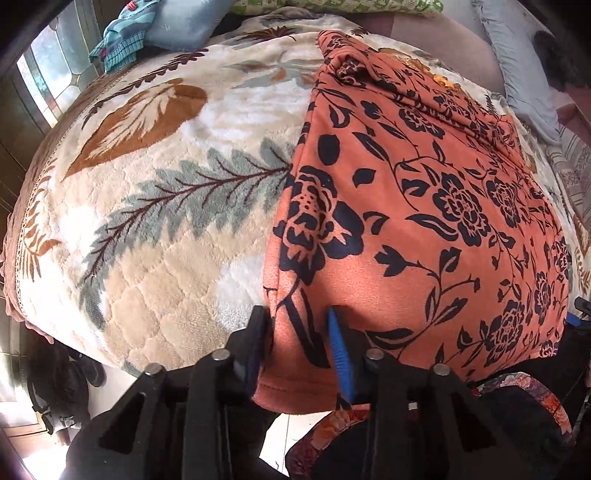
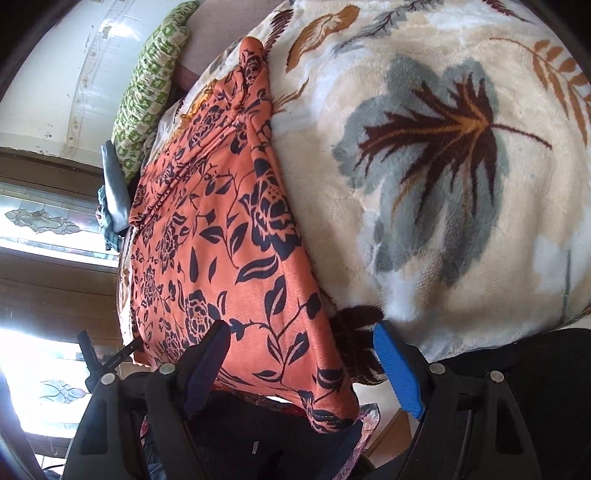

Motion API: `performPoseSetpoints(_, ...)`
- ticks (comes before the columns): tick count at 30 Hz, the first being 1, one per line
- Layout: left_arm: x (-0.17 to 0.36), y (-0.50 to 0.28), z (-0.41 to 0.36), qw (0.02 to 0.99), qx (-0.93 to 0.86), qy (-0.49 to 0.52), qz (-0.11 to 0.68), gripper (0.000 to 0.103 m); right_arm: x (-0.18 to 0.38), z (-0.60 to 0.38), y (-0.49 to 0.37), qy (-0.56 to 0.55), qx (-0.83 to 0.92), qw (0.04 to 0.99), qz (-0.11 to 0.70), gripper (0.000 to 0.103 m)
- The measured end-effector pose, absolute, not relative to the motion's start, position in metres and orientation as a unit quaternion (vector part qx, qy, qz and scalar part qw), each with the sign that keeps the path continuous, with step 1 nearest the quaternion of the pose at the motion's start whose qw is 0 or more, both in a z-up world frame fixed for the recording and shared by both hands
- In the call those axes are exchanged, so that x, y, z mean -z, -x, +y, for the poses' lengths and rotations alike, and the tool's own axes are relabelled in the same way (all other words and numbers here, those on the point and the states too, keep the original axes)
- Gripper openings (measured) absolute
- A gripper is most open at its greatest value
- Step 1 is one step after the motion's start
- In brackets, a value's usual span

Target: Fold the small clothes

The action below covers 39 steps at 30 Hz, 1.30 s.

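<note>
**Orange flowery cloth on the leafy bed**

Soft and fluffy, a cream blanket [image 1: 155,221] with big grey and brown leaves covers the bed. On it lies the orange cloth [image 1: 424,206] with dark blue flowers. It is spread fairly flat, with some bunched folds at the far end. Its near edge hangs a little over the side of the bed.

At the head of the bed sits a green and white pillow [image 2: 151,88]. A grey-blue pillow [image 1: 181,22] and a blue-green cloth [image 1: 118,44] sit near a window with patterned glass [image 1: 48,70].

The left gripper [image 1: 299,332] is pinching one near corner of the orange cloth. Its black finger and its blue finger [image 1: 340,350] are squeezed in close, and the cloth's edge is bunched up between them.

The right gripper [image 2: 303,354] has its fingers spread wide. The other near corner of the orange cloth lies between them. The black finger sits over the cloth, and the blue finger [image 2: 399,369] stands apart from it, out over the blanket. They are not squeezing the cloth.

Below the grippers you can see a dark flowery piece of clothing [image 1: 524,391] and a bit of pale floor.
</note>
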<state>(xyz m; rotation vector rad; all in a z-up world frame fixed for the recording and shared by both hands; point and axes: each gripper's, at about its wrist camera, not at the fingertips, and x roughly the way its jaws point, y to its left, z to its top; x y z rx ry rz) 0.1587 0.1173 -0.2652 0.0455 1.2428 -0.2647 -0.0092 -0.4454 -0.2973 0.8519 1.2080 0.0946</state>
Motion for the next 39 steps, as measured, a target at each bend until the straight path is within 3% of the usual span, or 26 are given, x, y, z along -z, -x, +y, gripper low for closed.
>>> performPoseSetpoints(2, 0.266, -0.158, 0.118, 0.803, 0.129, -0.011, 0.582, 0.01, 0.3, -0.434, 0.008, -0.365, -0.037, 0.743, 0.56, 0.081)
performPoseSetpoints(4, 0.266, -0.156, 0.116, 0.804, 0.131, -0.001, 0.579, 0.007, 0.298, -0.425, 0.008, -0.331, -0.023, 0.755, 0.566, 0.076)
performPoseSetpoints(6, 0.264, -0.15, 0.114, 0.808, 0.139, 0.003, 0.573, 0.007, 0.298, -0.422, 0.01, -0.307, -0.005, 0.759, 0.574, 0.063)
performPoseSetpoints(7, 0.263, -0.149, 0.112, 0.807, 0.148, 0.012, 0.571, 0.007, 0.297, -0.422, 0.011, -0.3, -0.001, 0.759, 0.578, 0.049)
performPoseSetpoints(8, 0.261, -0.148, 0.111, 0.806, 0.16, 0.028, 0.569, 0.007, 0.297, -0.423, 0.012, -0.299, -0.005, 0.758, 0.579, 0.026)
performPoseSetpoints(10, 0.252, -0.147, 0.111, 0.805, 0.182, 0.061, 0.561, 0.007, 0.295, -0.428, 0.014, -0.338, -0.036, 0.753, 0.563, 0.01)
performPoseSetpoints(26, 0.17, -0.201, 0.141, 0.822, 0.254, 0.169, 0.481, 0.007, 0.203, -0.459, -0.035, -0.462, -0.131, 0.784, 0.394, 0.01)
performPoseSetpoints(39, 0.144, -0.365, 0.093, 0.814, 0.253, 0.192, 0.487, 0.007, 0.198, -0.519, -0.167, -0.519, -0.103, 0.783, 0.325, 0.009)
